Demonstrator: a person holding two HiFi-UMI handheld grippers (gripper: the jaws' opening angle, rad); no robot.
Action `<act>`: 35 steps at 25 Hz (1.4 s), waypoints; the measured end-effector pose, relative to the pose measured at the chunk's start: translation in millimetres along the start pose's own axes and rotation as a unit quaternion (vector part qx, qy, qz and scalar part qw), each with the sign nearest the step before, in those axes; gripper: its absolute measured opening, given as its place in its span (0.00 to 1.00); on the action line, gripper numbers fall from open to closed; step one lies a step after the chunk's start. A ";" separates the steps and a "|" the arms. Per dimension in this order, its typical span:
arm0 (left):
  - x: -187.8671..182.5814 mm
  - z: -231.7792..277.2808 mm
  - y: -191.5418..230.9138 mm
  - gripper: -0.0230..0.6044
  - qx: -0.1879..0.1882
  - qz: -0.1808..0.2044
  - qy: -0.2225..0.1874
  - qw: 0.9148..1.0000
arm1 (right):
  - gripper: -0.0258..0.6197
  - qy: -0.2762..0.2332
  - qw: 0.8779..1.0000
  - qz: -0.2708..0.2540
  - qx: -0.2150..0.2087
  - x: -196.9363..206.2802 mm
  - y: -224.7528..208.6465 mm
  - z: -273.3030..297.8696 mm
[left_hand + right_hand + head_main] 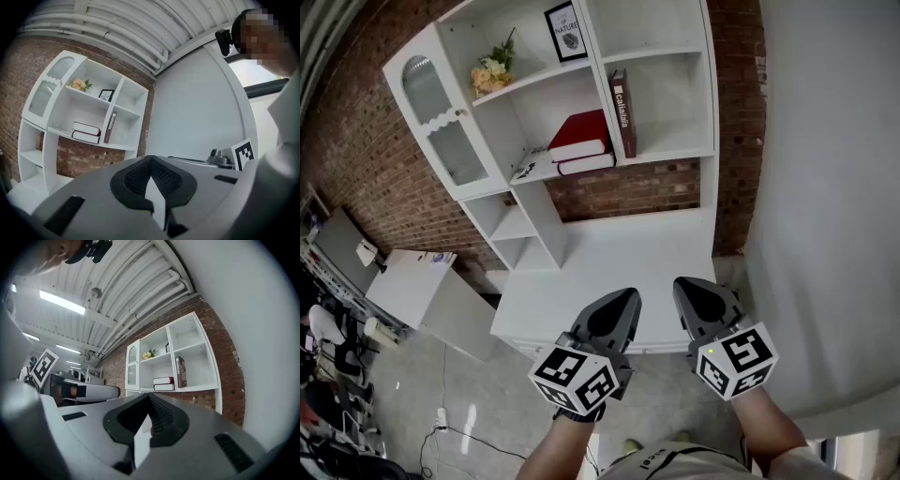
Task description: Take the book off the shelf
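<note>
Nothing is done yet: our left gripper [617, 309] and right gripper [694, 298] are both pressed together, empty, well short of the shelf [670, 150]; the upright book [620, 112] stands on it, beside stacked red books [578, 142].

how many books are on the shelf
3: a red book lies on a second book on the white shelf; a dark upright book stands just right of them. More may be hidden.

My left gripper [623, 300] and right gripper [686, 286] have matt grey plastic shells with black ribbed pads. The shelf [609, 258] is smooth, white-painted, low-sheen. Behind the shelf, the brick wall [375, 159] is rough. On the shelf, the red book [579, 134] has a smooth cover.
</note>
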State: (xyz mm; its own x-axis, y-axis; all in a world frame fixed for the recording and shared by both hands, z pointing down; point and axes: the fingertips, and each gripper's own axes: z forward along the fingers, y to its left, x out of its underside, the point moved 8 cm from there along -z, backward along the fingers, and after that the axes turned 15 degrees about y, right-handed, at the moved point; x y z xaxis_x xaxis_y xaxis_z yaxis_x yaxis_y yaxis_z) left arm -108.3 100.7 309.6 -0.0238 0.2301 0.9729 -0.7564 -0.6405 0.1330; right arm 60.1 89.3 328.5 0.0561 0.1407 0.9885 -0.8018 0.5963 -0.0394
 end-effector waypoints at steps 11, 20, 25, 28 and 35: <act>-8.3 14.8 -29.1 0.05 -0.005 -0.008 0.002 1.000 | 0.06 0.005 1.000 0.004 -0.014 -5.7 -23.2 -34.5; -1.0 25.6 -20.1 0.05 -0.027 -0.010 0.005 1.000 | 0.07 -0.011 0.998 0.059 -0.031 8.8 -43.3 -31.1; 8.2 31.1 -7.1 0.05 -0.028 -0.015 0.006 0.999 | 0.07 -0.005 0.996 0.079 -0.036 21.6 -43.6 -17.4; 9.1 41.0 3.2 0.05 -0.022 -0.020 0.007 1.000 | 0.07 0.003 0.997 0.075 -0.029 23.8 -45.8 -7.8; -11.5 81.4 45.0 0.05 -0.002 -0.014 -0.002 1.000 | 0.07 0.001 0.997 0.073 -0.012 8.4 -68.2 34.6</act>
State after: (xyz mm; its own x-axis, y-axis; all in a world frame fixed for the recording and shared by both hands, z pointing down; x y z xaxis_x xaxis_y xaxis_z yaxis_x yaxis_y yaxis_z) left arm -88.9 9.6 319.8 -0.0004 0.2450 0.9695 -0.7592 -0.6311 0.1592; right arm 94.7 22.5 344.5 -0.0579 0.2291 0.9717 -0.7866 0.5889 -0.1857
